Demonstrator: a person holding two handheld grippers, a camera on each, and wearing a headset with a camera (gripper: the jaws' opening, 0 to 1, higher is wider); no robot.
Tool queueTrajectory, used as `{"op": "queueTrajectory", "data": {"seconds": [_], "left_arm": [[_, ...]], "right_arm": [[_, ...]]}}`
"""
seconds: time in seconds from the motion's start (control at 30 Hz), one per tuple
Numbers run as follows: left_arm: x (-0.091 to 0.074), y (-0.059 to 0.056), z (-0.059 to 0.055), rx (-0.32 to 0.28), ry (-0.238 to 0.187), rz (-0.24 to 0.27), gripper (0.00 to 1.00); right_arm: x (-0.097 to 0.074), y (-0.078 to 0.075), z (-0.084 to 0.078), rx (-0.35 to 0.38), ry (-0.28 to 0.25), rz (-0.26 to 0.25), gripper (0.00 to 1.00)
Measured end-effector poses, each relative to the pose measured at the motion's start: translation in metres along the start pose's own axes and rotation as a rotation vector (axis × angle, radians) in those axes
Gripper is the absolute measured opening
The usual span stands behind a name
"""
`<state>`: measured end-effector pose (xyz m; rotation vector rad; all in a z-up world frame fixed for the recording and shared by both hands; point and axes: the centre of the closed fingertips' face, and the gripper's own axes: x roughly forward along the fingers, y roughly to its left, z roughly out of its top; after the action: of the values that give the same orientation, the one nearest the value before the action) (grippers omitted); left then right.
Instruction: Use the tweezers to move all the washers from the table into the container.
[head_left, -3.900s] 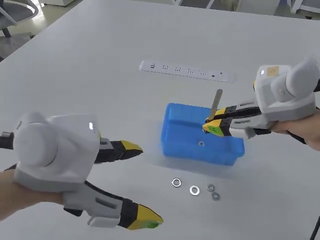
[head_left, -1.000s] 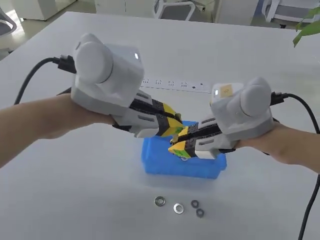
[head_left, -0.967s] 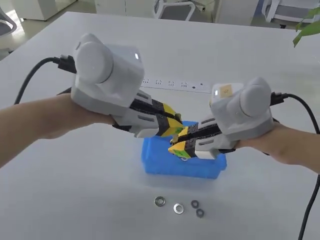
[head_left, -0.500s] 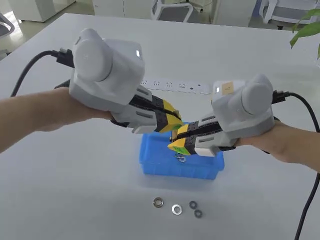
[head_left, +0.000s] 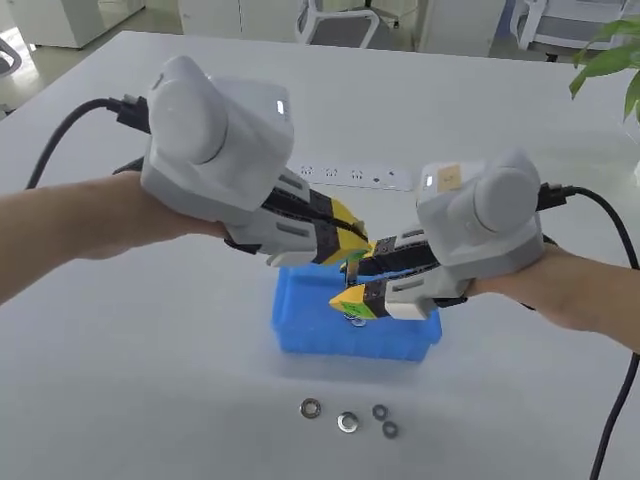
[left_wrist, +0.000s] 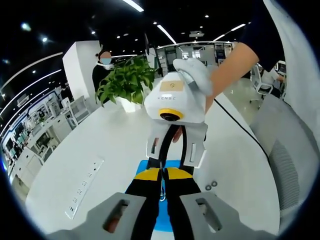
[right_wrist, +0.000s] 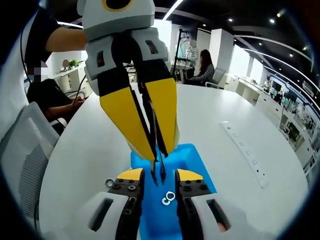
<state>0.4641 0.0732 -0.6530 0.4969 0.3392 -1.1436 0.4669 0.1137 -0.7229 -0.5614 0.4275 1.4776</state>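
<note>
My two grippers meet tip to tip above the blue container (head_left: 300, 335). The left gripper (head_left: 355, 243) is shut on the thin metal tweezers (right_wrist: 162, 172), which stick out from between its yellow jaws (left_wrist: 162, 174). The tweezers' two ends reach between the right gripper's (head_left: 352, 297) tips without touching them. The right gripper's (right_wrist: 160, 176) jaws stand a little apart. Two washers (right_wrist: 167, 198) lie inside the container. Several washers (head_left: 347, 422) lie on the table in front of it.
A white power strip (head_left: 350, 177) lies on the table beyond the container. Green plant leaves (head_left: 610, 60) hang at the far right. Cables trail from both grippers. Office chairs and people are in the background.
3.9 s ago the left gripper hung open at the lower left and the right one held the tweezers. The left has since come up and shut on them. Little has moved in the last second.
</note>
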Motion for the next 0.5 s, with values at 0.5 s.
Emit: {"op": "queueTrajectory", "data": {"seconds": [0.5], "left_arm": [[-0.019, -0.009, 0.004, 0.029, 0.003, -0.003, 0.06]], "right_arm": [[-0.028, 0.025, 0.003, 0.059, -0.020, -0.023, 0.35]]}}
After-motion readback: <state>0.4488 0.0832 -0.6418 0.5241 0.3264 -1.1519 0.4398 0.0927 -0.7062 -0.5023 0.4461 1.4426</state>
